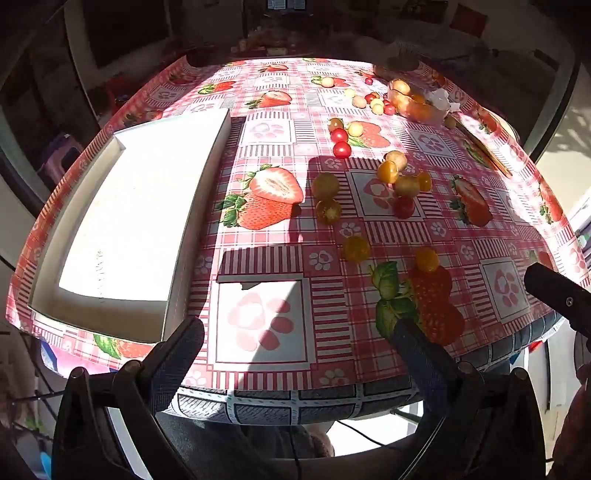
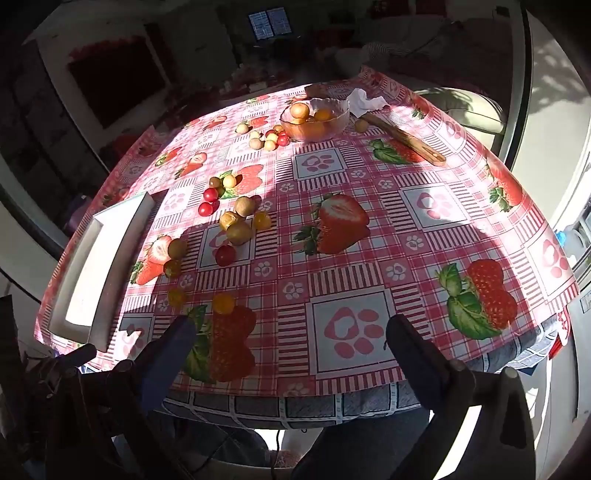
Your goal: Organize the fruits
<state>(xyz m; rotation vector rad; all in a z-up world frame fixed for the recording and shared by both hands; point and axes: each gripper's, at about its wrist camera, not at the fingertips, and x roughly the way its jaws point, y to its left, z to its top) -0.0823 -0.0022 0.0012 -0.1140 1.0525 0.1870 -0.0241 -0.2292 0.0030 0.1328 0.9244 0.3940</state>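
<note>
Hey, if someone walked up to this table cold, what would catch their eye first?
Probably the loud strawberry-print tablecloth, with small red and yellow fruits scattered loose across its left half. Next comes the white tray glaring in the sun at the left edge, and the glass bowl at the far side holding a few fruits. Both the left gripper and the right gripper are open at the near edge.

Hard sunlight is cast across the table, covered by a strawberry-print cloth. The room beyond the claws is left dark; a small lit window is seen.
</note>
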